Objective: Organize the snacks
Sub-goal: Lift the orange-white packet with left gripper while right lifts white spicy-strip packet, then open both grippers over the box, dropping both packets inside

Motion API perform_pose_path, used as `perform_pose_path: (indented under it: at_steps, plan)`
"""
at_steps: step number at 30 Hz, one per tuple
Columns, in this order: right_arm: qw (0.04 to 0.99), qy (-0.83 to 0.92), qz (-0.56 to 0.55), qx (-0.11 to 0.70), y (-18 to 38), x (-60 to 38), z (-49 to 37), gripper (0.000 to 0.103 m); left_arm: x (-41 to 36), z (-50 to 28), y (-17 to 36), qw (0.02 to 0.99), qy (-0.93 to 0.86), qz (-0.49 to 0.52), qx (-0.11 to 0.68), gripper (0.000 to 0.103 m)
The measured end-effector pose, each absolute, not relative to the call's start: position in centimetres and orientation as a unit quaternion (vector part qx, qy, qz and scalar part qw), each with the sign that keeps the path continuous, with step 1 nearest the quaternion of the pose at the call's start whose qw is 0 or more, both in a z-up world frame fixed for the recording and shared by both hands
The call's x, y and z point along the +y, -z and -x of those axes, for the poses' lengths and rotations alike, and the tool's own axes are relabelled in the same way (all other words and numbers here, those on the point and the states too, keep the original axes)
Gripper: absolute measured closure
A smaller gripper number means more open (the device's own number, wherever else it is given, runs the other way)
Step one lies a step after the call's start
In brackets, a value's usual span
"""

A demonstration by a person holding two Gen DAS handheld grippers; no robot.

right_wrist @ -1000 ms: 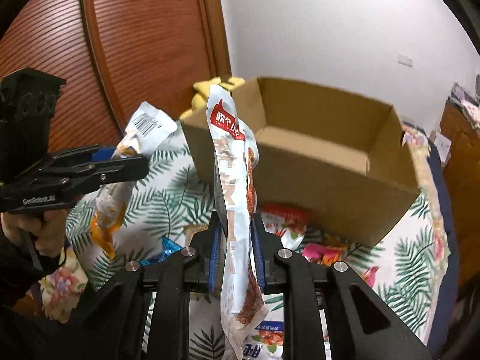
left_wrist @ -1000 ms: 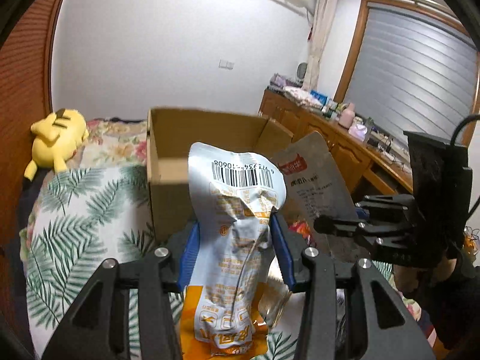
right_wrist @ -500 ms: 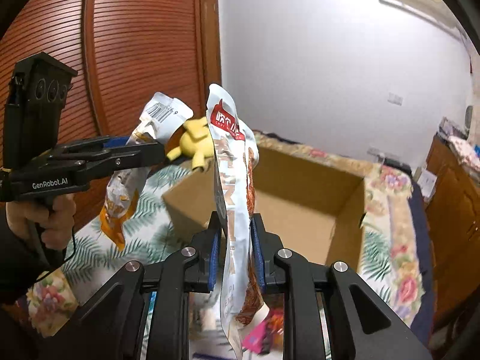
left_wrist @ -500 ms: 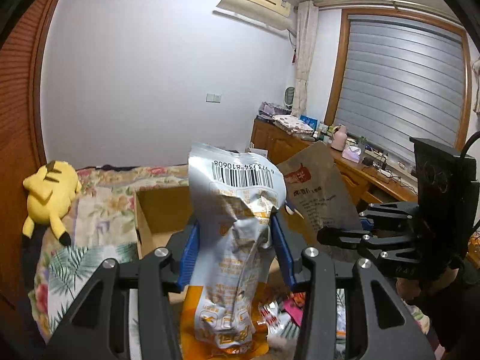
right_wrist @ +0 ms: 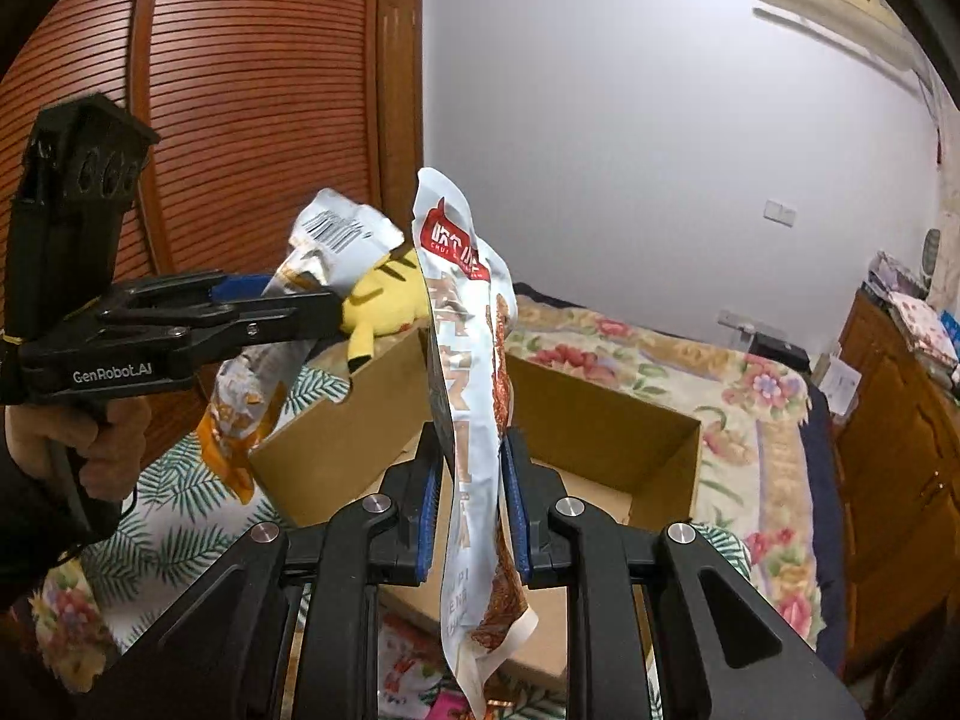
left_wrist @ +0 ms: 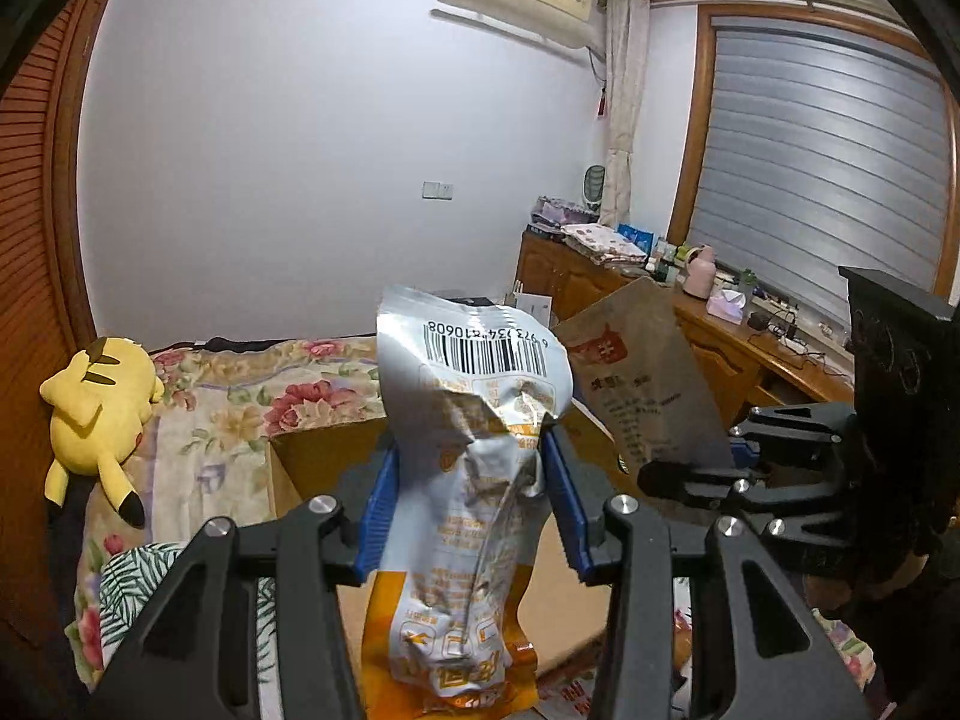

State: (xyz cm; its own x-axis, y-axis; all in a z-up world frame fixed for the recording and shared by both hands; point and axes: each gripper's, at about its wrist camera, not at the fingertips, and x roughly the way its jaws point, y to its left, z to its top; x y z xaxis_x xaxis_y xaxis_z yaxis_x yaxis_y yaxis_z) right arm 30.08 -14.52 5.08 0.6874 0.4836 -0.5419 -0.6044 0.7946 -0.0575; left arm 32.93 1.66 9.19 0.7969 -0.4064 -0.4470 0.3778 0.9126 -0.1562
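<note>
Silver-and-orange foil snack bag (left_wrist: 474, 480) w/ black barcode; white-and-red flat snack pouch (right_wrist: 474, 420); brown cardboard box (right_wrist: 600, 420); yellow plush toy (left_wrist: 102, 408).

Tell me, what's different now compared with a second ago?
Both grippers have risen: the cardboard box now sits lower in both views, its open inside showing beneath the bags. Nothing was grabbed or released. The left gripper still clamps the silver-and-orange snack bag, and the right gripper still pinches the white-and-red snack bag.
</note>
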Motion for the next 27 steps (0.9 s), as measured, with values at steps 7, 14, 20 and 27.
perform_pose_path:
  at_steps: [7, 14, 20, 27]
  plan:
    - [0.907, -0.296, 0.106, 0.28, -3.2, -13.9, -32.8, 0.085, 0.7, -34.9, -7.0, 0.944, 0.2, 0.025, 0.261, 0.058]
    - [0.905, -0.274, 0.101, 0.31, -0.7, -13.5, -34.0, 0.085, 0.4, -36.4, -4.3, 0.937, 0.189, 0.025, 0.294, 0.057]
    - [0.901, -0.252, 0.118, 0.333, 1.1, -13.0, -34.1, 0.085, -0.3, -36.6, -3.2, 0.931, 0.184, 0.011, 0.315, 0.056]
    - [0.895, -0.215, 0.14, 0.365, 3.4, -12.8, -33.9, 0.085, -1.6, -37.0, -1.3, 0.92, 0.181, -0.011, 0.347, 0.056]
